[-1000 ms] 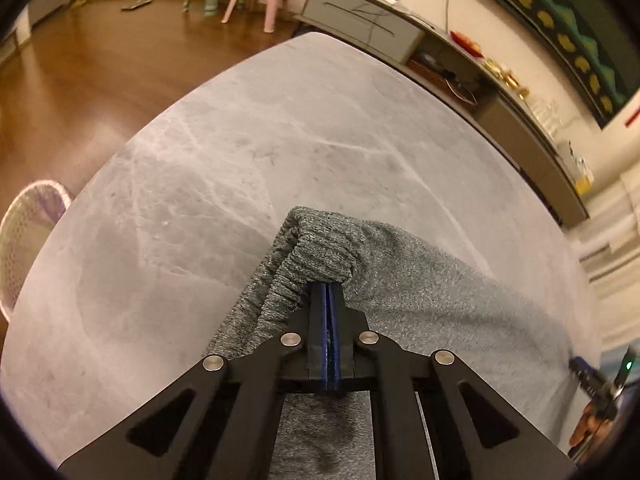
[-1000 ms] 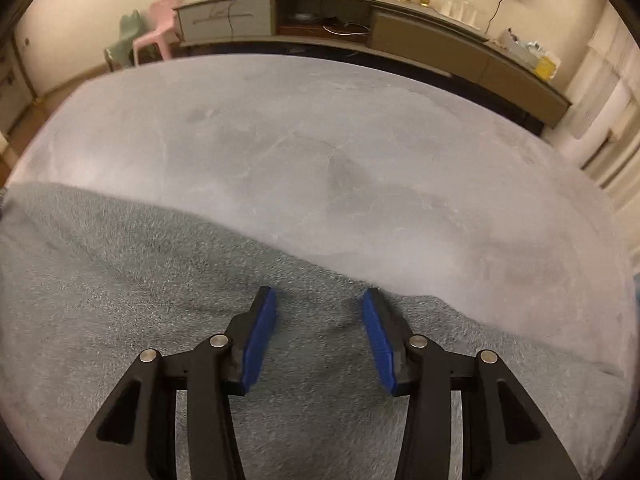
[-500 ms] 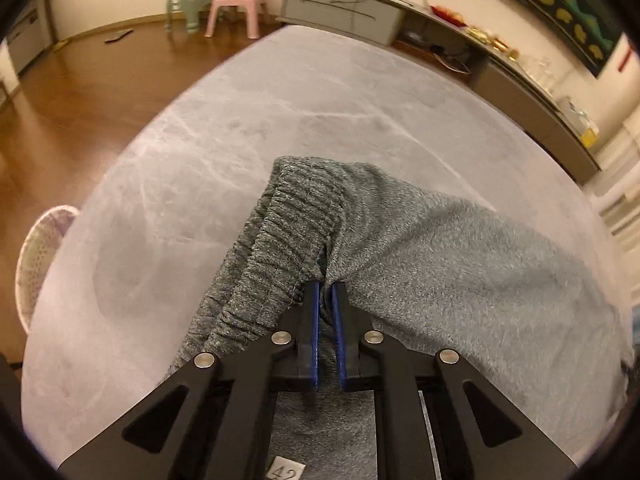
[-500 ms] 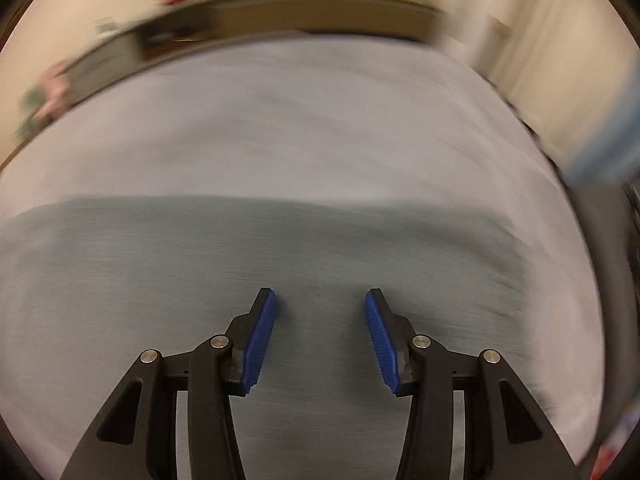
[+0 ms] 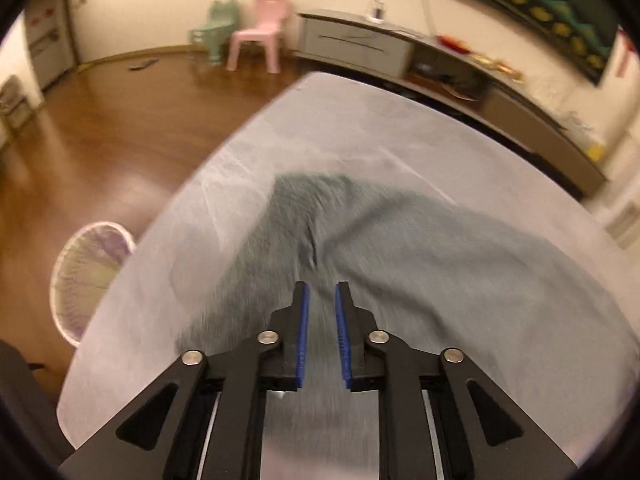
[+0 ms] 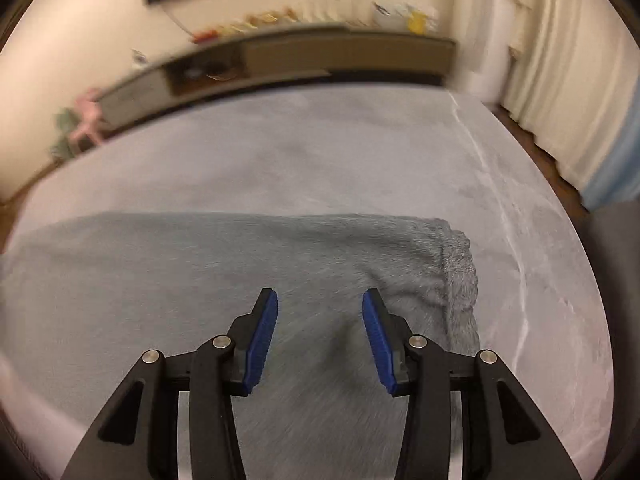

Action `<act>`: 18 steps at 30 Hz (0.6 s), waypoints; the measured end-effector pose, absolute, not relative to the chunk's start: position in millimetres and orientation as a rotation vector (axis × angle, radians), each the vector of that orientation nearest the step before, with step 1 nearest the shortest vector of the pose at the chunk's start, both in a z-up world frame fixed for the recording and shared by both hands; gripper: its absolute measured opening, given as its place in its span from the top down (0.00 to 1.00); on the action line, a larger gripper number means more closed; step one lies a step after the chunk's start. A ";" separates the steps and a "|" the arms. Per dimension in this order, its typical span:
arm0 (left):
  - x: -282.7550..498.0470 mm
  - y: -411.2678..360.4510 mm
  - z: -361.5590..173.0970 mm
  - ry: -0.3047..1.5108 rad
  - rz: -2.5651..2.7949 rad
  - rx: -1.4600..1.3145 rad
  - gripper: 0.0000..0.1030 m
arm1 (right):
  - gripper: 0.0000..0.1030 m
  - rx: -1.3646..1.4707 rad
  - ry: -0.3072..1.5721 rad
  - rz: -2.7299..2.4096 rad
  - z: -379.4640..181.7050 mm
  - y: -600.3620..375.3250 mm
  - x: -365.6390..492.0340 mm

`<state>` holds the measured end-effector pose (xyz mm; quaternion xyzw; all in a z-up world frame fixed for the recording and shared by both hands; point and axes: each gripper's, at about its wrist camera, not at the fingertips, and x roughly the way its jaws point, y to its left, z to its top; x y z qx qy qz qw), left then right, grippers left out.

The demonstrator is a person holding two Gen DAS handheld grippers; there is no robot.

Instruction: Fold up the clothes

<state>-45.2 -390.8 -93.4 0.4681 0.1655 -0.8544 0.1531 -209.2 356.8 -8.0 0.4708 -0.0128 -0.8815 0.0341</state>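
A grey knit garment (image 5: 440, 264) lies spread on the grey marble table (image 5: 340, 128). Its ribbed waistband end (image 5: 296, 200) lies ahead of my left gripper (image 5: 320, 292), which is open a little, empty and lifted above the cloth. In the right wrist view the garment (image 6: 200, 256) stretches across the table (image 6: 320, 152), with a ribbed cuff end (image 6: 460, 276) at the right. My right gripper (image 6: 320, 300) is wide open and empty just above the cloth. Both views are motion-blurred.
A white round fan (image 5: 88, 268) stands off the table's left edge over the wooden floor (image 5: 100, 140). A pink chair (image 5: 264, 36) and a green chair (image 5: 216, 28) stand far back. A long low cabinet (image 6: 320, 56) runs along the wall. Curtains (image 6: 580, 80) hang at right.
My left gripper let go of the waistband, opened and pulled back and up. My right gripper stayed open and swung right, so the cuff end came into view.
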 end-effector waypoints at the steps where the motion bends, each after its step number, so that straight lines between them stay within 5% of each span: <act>1: -40.7 -393.1 -103.4 0.487 -2.440 1.396 0.83 | 0.56 1.457 -0.031 -2.684 -7.7 355.9 -198.2; 7: -35.5 -409.5 -133.8 0.474 -2.324 1.476 0.86 | 0.56 1.657 0.093 -2.588 -47.1 364.0 -184.0; 18: -45.1 -364.7 -110.8 0.386 -2.311 1.396 0.84 | 0.60 1.589 -0.077 -2.648 -46.7 386.6 -154.2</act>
